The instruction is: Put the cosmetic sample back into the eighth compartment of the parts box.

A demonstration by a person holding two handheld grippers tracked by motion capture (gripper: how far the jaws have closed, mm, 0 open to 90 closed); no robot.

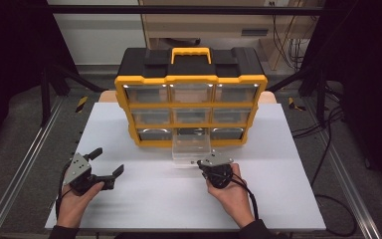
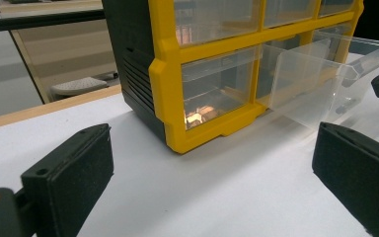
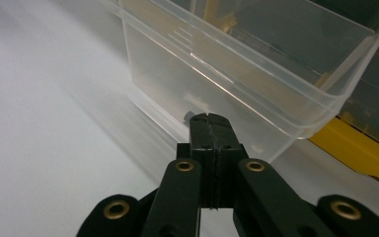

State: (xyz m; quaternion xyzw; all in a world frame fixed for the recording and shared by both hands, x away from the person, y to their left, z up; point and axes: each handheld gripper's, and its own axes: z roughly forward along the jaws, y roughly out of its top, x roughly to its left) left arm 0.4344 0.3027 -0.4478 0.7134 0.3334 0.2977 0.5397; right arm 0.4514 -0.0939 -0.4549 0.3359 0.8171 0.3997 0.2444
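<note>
Clear drawer [image 1: 191,149] pulled out of the yellow organizer [image 1: 191,107]

The right claw [image 3: 210,123] is pressed fully together against the drawer's front; the left claw [image 1: 108,162] is spread wide over the counter [image 1: 144,199].

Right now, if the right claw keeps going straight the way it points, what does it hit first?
Most likely the front wall of the pulled-out clear drawer. The right claw is shut and aimed at it from close range; whether the tips already touch, I can't tell.
</note>
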